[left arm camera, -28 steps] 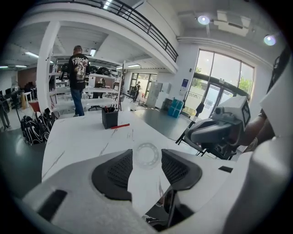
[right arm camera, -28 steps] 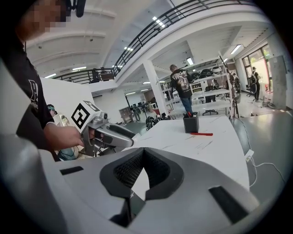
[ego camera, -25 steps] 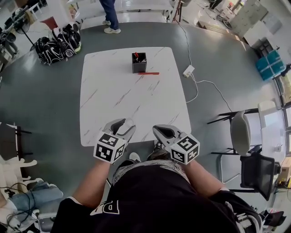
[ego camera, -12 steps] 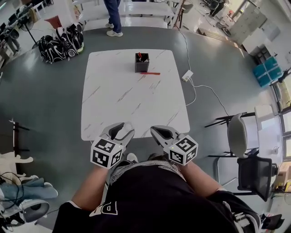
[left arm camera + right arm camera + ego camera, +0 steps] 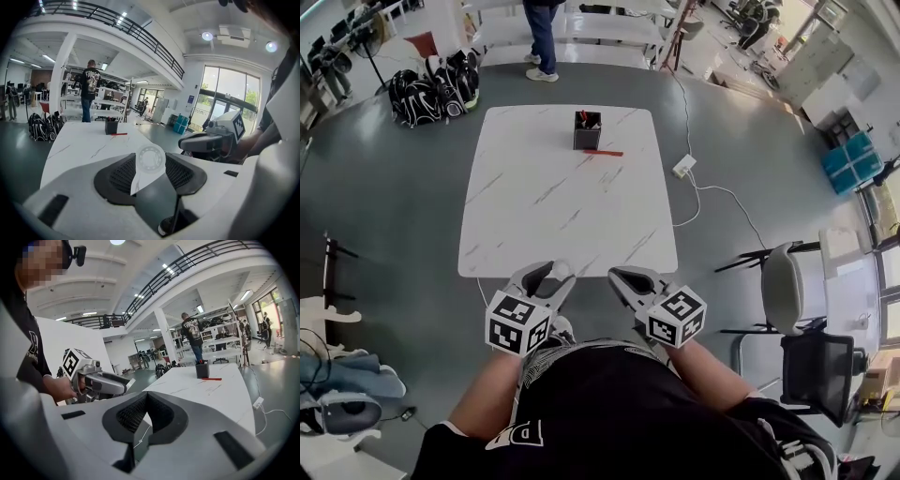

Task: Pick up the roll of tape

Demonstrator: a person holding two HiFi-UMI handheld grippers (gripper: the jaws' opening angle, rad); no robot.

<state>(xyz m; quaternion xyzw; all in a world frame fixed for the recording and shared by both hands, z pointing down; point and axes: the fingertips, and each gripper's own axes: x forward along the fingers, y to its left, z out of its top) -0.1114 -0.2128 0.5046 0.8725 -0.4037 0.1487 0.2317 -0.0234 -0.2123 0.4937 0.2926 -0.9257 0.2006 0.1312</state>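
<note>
Okay, so you're holding the roll of tape in your left gripper. The left gripper view is showing the pale ring sitting right between the black fingers, which are pressing on it from both sides. The roll is up off the desk, hanging about over its near edge, close to your body.

Your right gripper is sitting just beside the left one, also by that near edge. Its fingers are looking clenched together with nothing between them.

At the far end of the desk, a black pen holder is standing with a red pen lying right in front of it. Beyond that, a person is standing on the floor, and some black backpacks are sitting off to the left.
</note>
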